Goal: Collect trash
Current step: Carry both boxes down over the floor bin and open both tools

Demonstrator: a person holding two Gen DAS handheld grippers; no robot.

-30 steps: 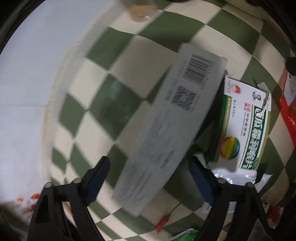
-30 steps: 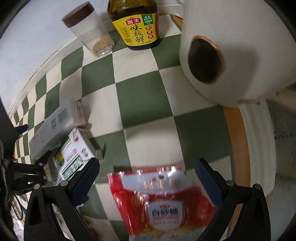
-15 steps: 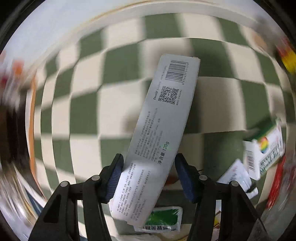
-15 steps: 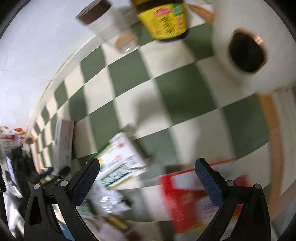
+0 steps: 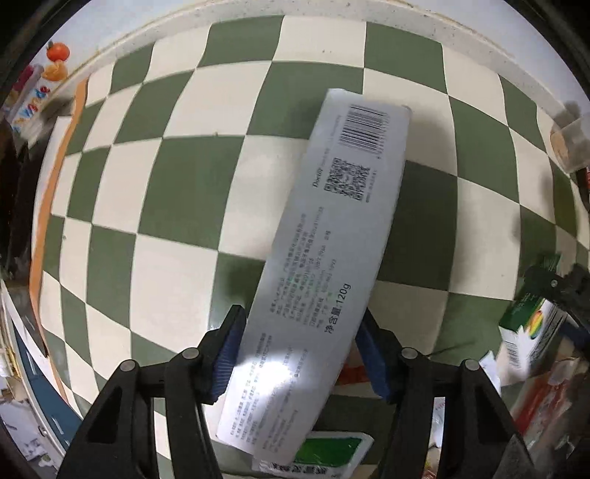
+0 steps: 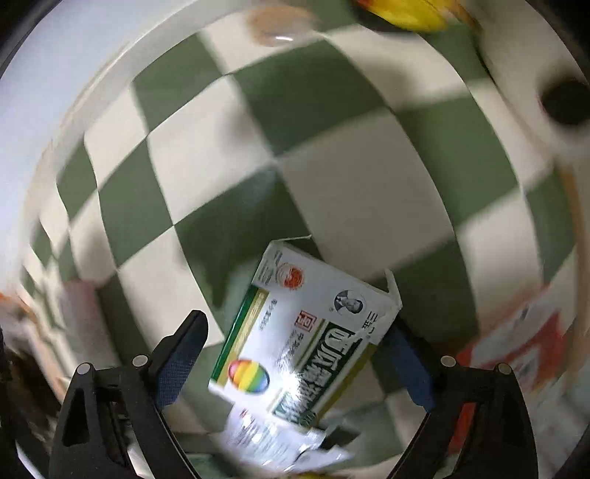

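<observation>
My left gripper (image 5: 300, 348) is shut on a long grey toothpaste box (image 5: 332, 258) with a barcode and holds it above the green-and-white checked tablecloth (image 5: 177, 177). My right gripper (image 6: 295, 353) is open and sits around a white-and-green medicine box (image 6: 306, 342) with a rainbow logo, which lies on the cloth between the fingers. That box also shows at the right edge of the left wrist view (image 5: 531, 331). A crumpled white wrapper (image 6: 273, 438) lies under the medicine box.
A green-and-white sachet (image 5: 324, 453) lies below the grey box. A red packet (image 6: 516, 346) lies right of the right gripper. A white paper roll (image 6: 545, 95) and a yellow-labelled bottle (image 6: 405, 11) stand at the far right. The table's left edge (image 5: 48, 191) is orange-trimmed.
My left gripper closed on the grey box and lifted it, swinging left. My right gripper moved from the red packet to the medicine box, which now lies between its fingers.
</observation>
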